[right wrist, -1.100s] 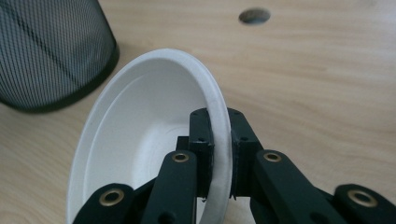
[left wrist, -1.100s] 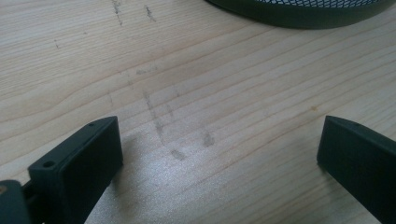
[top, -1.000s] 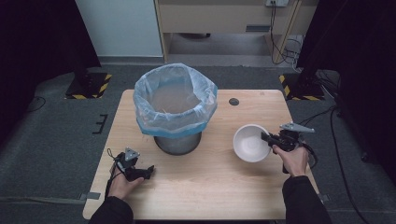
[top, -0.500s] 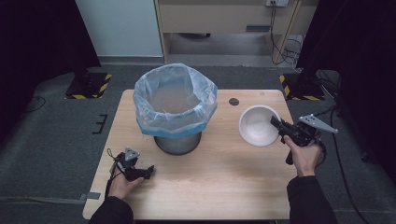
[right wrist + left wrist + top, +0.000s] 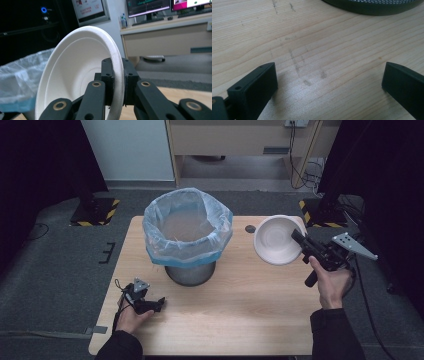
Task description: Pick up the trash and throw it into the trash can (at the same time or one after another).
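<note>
So the right gripper (image 5: pixel 298 239) is pinching the rim of a white round disposable bowl (image 5: pixel 276 240), jaws clamped tight on the edge with the wall sandwiched between the pads. In the high view the bowl sits around 3 o'clock from the grey mesh wastebasket lined with a pale blue plastic bag (image 5: pixel 187 231), held up off the light wooden table (image 5: pixel 240 315) and tipped so its hollow faces the bin.

My read on the bowl: looks like thin foam or pressed pulp, so super light and a bit flexy. An edge pinch is plenty to carry it, but squeeze too hard and the rim could crease or crack. It's matte, so probably not slippery. Grabbing at the rim seems right, since the body is too wide to span.

The left gripper (image 5: pixel 150 304) rests at about 7 o'clock from the bin, jaws spread wide over bare wood.
</note>
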The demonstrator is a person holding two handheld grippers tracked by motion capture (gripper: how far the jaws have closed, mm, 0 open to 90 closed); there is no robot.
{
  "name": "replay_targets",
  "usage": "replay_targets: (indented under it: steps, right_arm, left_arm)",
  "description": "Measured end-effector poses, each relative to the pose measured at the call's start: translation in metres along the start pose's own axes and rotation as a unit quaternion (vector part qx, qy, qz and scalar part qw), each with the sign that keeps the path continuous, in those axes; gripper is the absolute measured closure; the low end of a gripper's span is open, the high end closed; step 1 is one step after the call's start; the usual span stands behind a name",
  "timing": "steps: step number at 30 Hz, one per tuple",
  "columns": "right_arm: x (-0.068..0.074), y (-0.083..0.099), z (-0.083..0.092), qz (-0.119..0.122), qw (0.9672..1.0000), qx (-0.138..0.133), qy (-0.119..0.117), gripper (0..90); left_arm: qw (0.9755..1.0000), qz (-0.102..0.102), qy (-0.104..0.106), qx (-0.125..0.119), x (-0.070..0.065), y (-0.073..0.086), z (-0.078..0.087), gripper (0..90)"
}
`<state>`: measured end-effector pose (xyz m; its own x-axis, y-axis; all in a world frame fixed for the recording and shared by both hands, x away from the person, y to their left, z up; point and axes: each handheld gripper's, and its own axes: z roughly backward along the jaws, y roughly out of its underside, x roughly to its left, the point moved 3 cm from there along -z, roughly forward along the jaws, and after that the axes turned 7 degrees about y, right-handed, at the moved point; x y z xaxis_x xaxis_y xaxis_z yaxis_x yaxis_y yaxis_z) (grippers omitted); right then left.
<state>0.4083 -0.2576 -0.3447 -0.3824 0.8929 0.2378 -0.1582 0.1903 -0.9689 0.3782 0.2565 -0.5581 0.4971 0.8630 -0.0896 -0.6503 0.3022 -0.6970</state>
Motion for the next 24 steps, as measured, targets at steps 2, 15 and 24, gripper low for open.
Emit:
replay_targets:
  steps: [2,15,24]
  right_arm:
    - [0.006,-0.009,-0.001,0.002,0.9999,-0.009,-0.005,83.1]
    - [0.061,-0.044,-0.034,0.014,0.9980,-0.034,-0.052,83.1]
    - [0.093,-0.061,-0.057,0.016,0.9963,-0.046,-0.071,83.1]
  left_arm:
    - [1.0000,0.000,0.000,0.000,0.000,0.000,0.000,0.0]
    - [1.0000,0.000,0.000,0.000,0.000,0.000,0.000,0.0]
    - [1.0000,0.000,0.000,0.001,0.000,0.000,0.000,0.0]
